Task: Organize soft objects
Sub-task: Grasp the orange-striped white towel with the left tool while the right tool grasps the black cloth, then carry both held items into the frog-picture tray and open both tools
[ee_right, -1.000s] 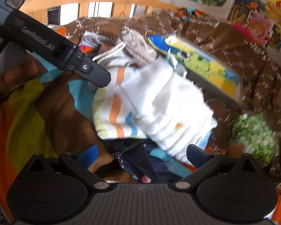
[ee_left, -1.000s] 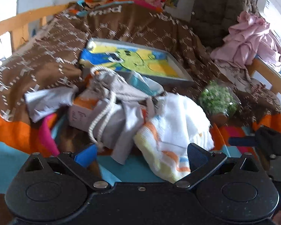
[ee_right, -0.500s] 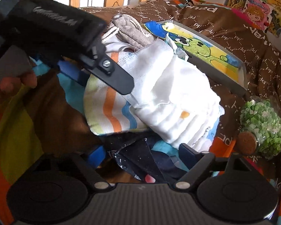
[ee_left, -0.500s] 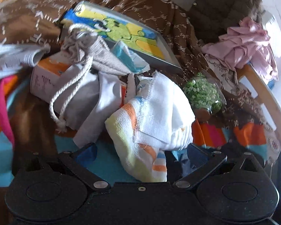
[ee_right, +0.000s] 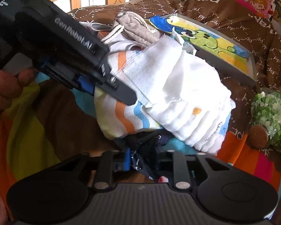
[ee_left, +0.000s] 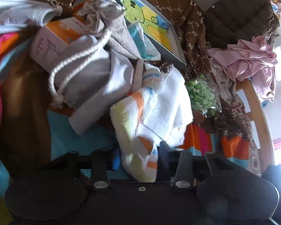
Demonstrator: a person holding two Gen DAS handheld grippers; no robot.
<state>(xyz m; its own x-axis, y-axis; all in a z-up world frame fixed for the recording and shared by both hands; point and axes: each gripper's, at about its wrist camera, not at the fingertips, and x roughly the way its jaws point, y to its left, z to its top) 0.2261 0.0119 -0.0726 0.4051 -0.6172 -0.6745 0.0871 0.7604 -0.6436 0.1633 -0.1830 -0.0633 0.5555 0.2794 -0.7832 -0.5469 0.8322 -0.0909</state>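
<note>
Bedding in brown, orange and turquoise (ee_left: 69,136) carries the whole heap. At the left of the pile a grey drawstring bag (ee_left: 88,75) lies slumped over an orange-and-white carton (ee_left: 54,37), its cord looping down the front. Just right of it sits the striped towel (ee_left: 138,123), cream with orange and blue bands, a white cloth (ee_left: 168,101) folded over its top. The left gripper (ee_left: 138,157) has just been closing, and its jaws now pinch the towel's near, lower corner; the right wrist view shows the same tool (ee_right: 110,86) clamped on the towel's left edge (ee_right: 121,112). Below the towel, touching its underside, a dark navy garment (ee_right: 142,157) lies bunched on the bedding. The right gripper (ee_right: 143,161) has likewise just been closing and grips that navy fabric tightly between its pads. Further right, near the towel but apart from it, a cork-stoppered jar of green bits (ee_right: 269,120) lies on its side. Behind all this rests a cartoon picture tray (ee_right: 215,43).
</note>
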